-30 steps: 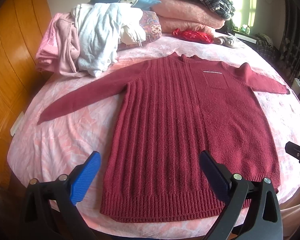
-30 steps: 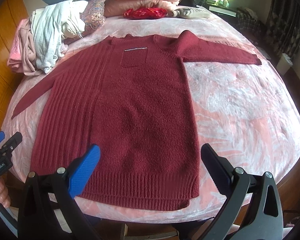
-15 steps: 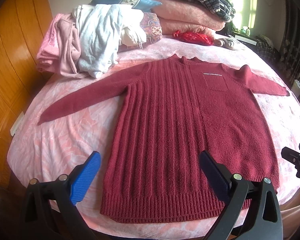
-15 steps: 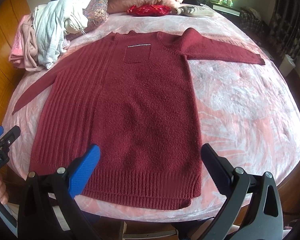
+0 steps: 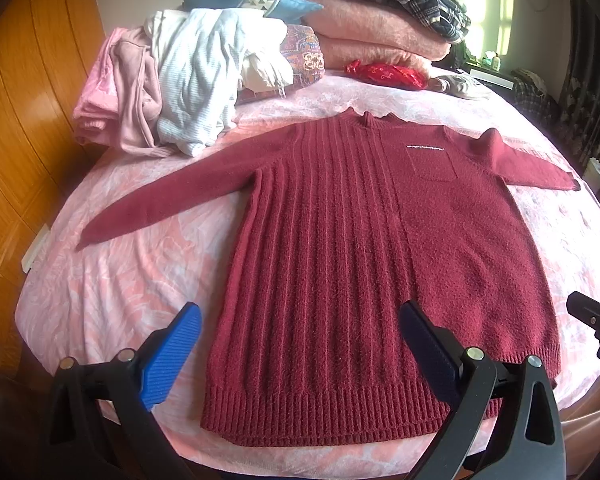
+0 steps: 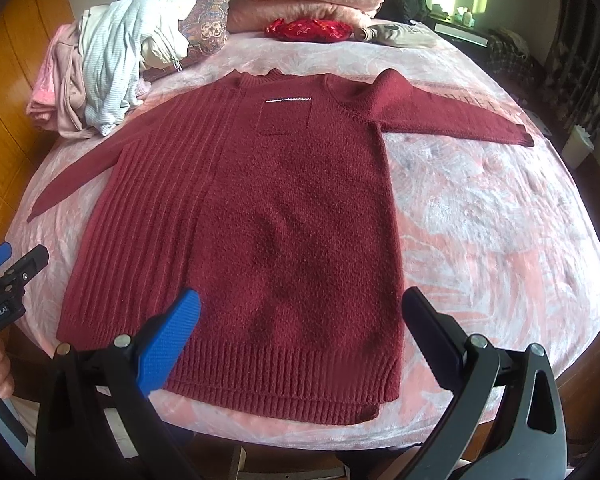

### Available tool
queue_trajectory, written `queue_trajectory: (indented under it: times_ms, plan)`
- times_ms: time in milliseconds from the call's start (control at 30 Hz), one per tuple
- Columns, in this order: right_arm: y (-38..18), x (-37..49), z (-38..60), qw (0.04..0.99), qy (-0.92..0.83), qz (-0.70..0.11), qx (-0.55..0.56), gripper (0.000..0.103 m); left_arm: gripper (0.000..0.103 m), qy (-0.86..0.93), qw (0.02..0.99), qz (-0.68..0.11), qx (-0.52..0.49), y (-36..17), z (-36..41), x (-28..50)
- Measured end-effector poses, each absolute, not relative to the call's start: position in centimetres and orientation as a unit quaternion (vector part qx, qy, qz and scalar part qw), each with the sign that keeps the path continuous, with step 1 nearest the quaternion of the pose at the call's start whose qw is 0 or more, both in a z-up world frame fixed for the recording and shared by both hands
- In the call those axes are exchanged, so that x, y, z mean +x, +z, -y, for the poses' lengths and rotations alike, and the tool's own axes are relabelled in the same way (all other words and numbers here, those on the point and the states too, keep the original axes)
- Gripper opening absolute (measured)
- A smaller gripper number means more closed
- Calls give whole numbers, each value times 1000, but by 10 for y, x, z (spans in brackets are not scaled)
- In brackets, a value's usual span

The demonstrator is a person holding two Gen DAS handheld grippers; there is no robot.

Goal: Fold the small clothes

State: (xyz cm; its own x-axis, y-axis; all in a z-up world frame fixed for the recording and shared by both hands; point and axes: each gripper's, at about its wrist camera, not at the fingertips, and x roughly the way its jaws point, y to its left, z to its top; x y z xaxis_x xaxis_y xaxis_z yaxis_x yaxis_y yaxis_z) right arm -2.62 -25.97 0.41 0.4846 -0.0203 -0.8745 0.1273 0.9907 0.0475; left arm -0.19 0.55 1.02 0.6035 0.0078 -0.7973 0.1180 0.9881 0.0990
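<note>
On the pink bed [image 5: 100, 280] a maroon sweater [image 5: 340, 240] is spread flat; its hem is partly hidden by the left gripper [image 5: 300, 344] and right gripper [image 6: 300, 328], fingers apart, empty.

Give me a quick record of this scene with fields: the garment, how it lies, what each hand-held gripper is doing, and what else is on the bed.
garment: dark red knit sweater, chest pocket
lay: flat, front up, both sleeves spread out, hem toward the cameras
surface: pink bedspread
left hand-held gripper: open, above the hem, holding nothing
right hand-held gripper: open, above the hem, holding nothing
other items: heap of pale clothes, folded pink blankets, red pouch
fold status: not started
</note>
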Motion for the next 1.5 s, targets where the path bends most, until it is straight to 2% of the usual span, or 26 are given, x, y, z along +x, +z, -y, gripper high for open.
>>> queue_trajectory:
  times_ms: [1133,1267,1400,1500]
  plan:
    - [7,-21,265,865,-32,-499,44,100,99,-28,892,-446,71,8,-4,0]
    - [23,6,301,874,-60,-479,53,100,99,-11,888,-454,69,9,3,23]
    - [29,50,364,866,-74,-480,117,100,99,-1,891,-449,64,17,25,67]
    - [26,92,410,859,-87,-495,93,100,99,-14,898,-435,61,25,55,108]
